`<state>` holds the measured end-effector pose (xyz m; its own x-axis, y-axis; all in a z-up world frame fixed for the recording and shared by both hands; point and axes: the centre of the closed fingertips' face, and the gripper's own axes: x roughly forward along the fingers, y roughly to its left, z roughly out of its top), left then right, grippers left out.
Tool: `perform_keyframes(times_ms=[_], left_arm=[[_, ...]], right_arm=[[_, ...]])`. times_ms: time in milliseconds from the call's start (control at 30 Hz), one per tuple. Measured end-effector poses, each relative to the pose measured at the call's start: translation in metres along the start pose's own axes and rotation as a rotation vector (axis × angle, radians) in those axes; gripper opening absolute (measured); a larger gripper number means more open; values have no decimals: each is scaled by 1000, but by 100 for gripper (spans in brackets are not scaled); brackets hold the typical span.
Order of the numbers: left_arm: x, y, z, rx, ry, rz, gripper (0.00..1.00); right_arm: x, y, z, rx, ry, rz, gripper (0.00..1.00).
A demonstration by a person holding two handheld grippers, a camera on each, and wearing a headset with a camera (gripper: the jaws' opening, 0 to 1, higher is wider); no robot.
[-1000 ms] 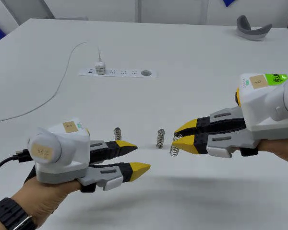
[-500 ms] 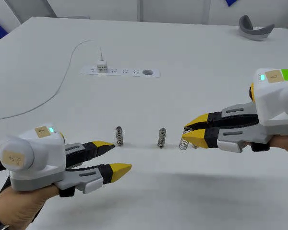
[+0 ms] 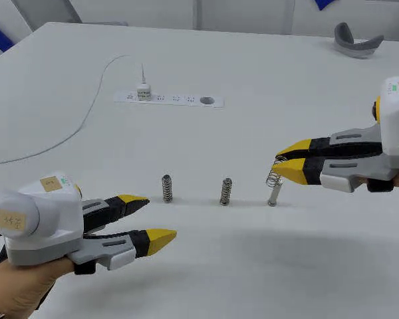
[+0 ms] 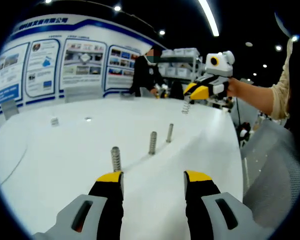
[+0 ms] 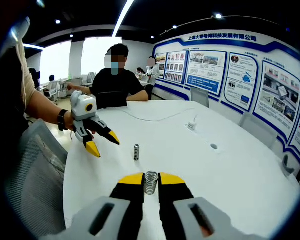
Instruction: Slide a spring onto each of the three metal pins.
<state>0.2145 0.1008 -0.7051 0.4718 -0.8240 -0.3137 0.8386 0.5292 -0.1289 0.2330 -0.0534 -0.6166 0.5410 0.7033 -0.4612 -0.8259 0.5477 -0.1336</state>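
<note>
Right gripper (image 3: 283, 166) has its jaws pinched on a spring (image 5: 150, 182), which sits right between the yellow tips. In the head view it hangs just at the top of the bare pin (image 3: 273, 197), rightmost on the table (image 3: 253, 80); touching or not, can't tell. The middle pin (image 3: 225, 191) and left pin (image 3: 167, 188) each wear a spring. Left gripper (image 3: 159, 216) hovers near the left pin, jaws wide apart, nothing in them.

We record 2 hand-held units. The left gripper (image 3: 161, 216) and right gripper (image 3: 276, 164) match: white housing, grey shell, 2 black jaws tipped yellow, tan stickers. We note a beige sleeve (image 4: 282, 85) on the right arm and a black wristband (image 5: 63, 120) on the left.
</note>
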Motion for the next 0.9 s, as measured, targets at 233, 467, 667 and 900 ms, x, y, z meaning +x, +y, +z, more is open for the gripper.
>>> perform_keyframes(times_ms=[233, 467, 667, 900], left_arm=[[-1, 1, 0, -5, -1, 4, 51], [-2, 3, 0, -9, -2, 10, 53], [-3, 5, -2, -17, -1, 14, 53], [-4, 5, -4, -24, 1, 20, 53]], right_arm=[[3, -27, -14, 25, 32, -82, 11], [14, -37, -31, 48, 61, -110, 11], [21, -40, -42, 65, 80, -119, 11], [22, -43, -48, 80, 80, -124, 11]])
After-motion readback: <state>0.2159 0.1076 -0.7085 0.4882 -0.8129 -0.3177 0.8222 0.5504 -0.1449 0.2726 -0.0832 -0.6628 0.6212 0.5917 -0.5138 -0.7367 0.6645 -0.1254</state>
